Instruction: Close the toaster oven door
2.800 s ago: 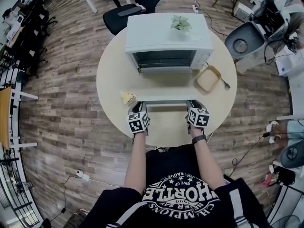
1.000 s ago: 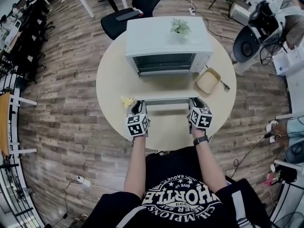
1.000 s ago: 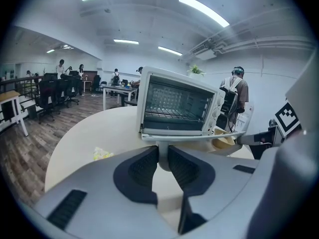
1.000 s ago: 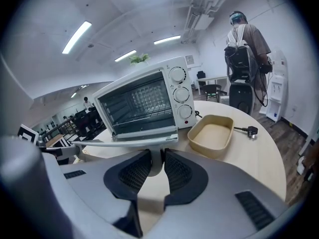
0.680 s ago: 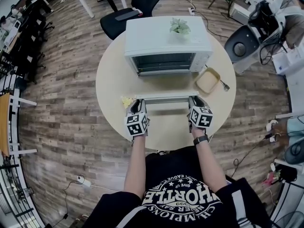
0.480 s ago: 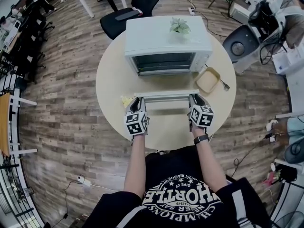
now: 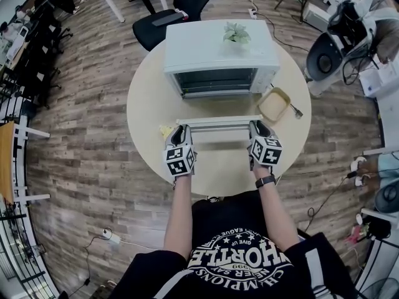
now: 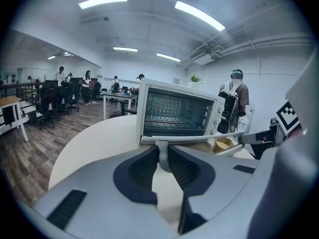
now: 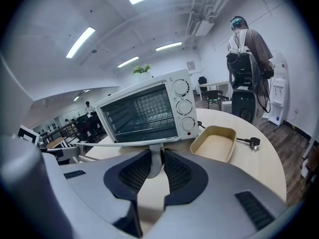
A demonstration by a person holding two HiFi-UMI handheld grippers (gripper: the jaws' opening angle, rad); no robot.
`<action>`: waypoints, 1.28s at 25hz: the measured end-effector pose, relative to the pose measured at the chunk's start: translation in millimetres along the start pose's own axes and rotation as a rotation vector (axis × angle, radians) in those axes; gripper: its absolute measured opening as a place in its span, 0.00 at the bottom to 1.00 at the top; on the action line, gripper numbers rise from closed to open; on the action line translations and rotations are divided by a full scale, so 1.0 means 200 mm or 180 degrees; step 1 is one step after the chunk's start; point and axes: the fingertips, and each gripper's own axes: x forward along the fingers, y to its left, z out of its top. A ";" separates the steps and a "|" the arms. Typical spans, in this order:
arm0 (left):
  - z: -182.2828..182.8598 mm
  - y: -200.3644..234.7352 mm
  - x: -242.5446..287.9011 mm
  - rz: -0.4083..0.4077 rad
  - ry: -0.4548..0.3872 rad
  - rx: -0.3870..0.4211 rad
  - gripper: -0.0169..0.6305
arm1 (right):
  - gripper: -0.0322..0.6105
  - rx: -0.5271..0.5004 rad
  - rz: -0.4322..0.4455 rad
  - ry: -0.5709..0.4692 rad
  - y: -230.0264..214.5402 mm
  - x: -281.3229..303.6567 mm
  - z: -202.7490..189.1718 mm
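A white toaster oven [image 7: 221, 45] stands at the far side of the round table [image 7: 146, 92], its cavity open. Its glass door [image 7: 218, 134] hangs partly raised in front, with the long handle bar [image 7: 218, 121] along its free edge. My left gripper [image 7: 181, 131] is shut on the handle's left end post and my right gripper [image 7: 257, 128] on its right end post. In the left gripper view the pads [image 8: 149, 163] press the white post under the bar [image 8: 194, 137]. The right gripper view shows the same hold, the post [image 9: 155, 159] clamped between the pads.
A tan tray [image 7: 274, 103] lies right of the door with a power plug [image 7: 295, 111] beside it. A yellow scrap [image 7: 166, 130] sits by the left gripper. A small plant [image 7: 235, 33] tops the oven. A black chair [image 7: 181, 5] stands behind; a person [image 9: 249, 78] stands at the right.
Both grippers have moved toward the oven with the handle held between them. The door has swung up with them, so its free edge now sits nearer the oven front.
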 end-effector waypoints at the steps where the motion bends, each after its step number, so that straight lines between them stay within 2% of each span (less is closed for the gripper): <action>1: 0.00 0.00 0.00 0.0003 0.0000 0.0002 0.16 | 0.19 -0.0002 0.0000 -0.0002 0.00 0.00 0.00; 32: 0.21 0.00 0.04 0.0091 -0.0203 0.0240 0.16 | 0.19 -0.0012 0.0080 -0.0306 0.03 0.03 0.22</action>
